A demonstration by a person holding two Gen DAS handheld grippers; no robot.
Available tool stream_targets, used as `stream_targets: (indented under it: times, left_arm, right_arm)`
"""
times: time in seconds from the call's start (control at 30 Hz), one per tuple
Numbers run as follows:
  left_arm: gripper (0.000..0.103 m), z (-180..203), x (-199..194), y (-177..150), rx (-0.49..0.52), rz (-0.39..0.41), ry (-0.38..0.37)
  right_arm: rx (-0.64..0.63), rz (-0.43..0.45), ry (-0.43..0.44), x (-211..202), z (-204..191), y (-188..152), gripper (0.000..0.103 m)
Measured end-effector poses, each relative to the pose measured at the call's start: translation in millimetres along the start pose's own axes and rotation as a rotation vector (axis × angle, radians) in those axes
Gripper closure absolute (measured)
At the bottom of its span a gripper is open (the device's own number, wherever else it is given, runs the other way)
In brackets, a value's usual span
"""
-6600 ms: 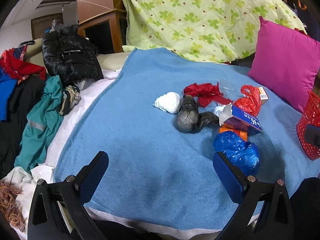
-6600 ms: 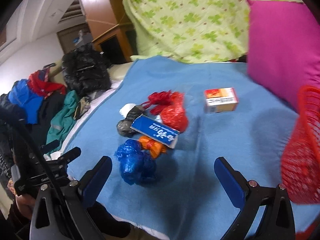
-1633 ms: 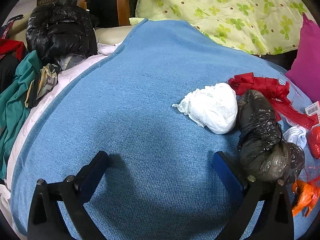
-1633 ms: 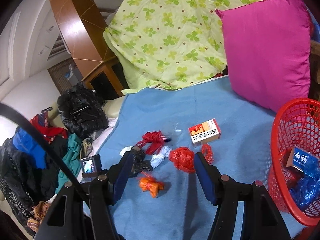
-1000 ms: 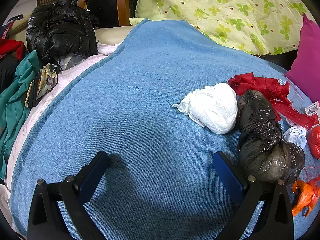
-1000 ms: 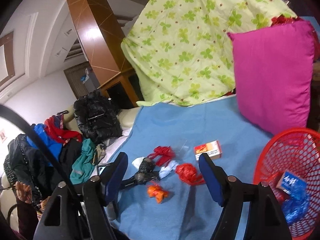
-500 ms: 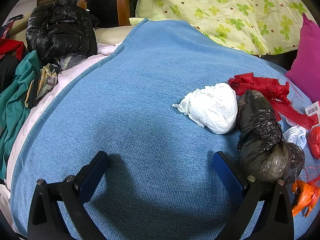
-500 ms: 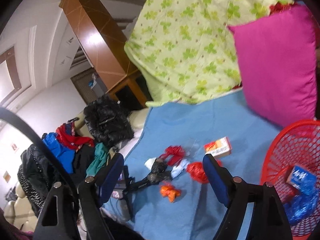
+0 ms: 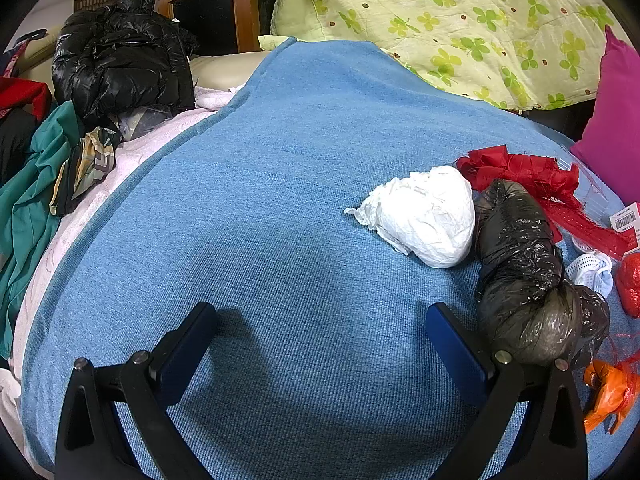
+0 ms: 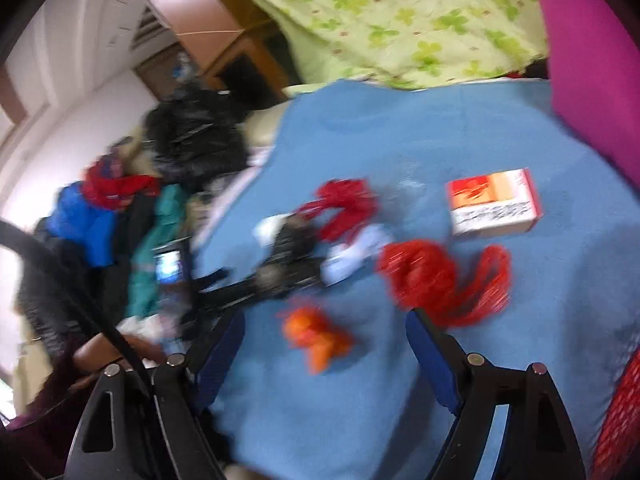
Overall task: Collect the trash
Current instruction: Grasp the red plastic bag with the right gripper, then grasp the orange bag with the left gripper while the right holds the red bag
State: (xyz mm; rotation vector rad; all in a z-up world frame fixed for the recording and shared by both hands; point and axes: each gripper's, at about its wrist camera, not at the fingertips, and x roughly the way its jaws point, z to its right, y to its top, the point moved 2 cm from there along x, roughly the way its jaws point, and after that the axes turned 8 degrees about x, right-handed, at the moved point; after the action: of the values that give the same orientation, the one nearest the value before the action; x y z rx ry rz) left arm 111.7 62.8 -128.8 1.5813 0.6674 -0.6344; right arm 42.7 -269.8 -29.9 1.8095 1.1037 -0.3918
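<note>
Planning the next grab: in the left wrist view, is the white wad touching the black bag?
Yes, the white wad presses against the black bag along its right edge.

A wooden cabinet (image 9: 224, 4) stands behind the blue-blanketed bed (image 9: 304, 128).

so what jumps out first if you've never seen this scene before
A cluster of bright litter on the blue blanket: a white crumpled bag touching a black plastic bag, with an orange wad and a red bag nearer the open right gripper. Behind it, a red-and-white box lies alone near the magenta pillow. The open left gripper holds nothing.
</note>
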Motion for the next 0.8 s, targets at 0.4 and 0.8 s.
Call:
stream_targets:
  times: [0.4, 0.8]
  left_arm:
    - [0.000, 0.2, 0.0, 0.0, 0.000, 0.000, 0.000]
    - [0.000, 0.5, -0.5, 0.4, -0.001, 0.001, 0.001]
  right_arm:
    - [-0.001, 0.015, -0.182, 45.0, 38.7, 22.0, 0.019]
    - [-0.025, -0.030, -0.276, 78.6, 32.2, 20.2, 0.054]
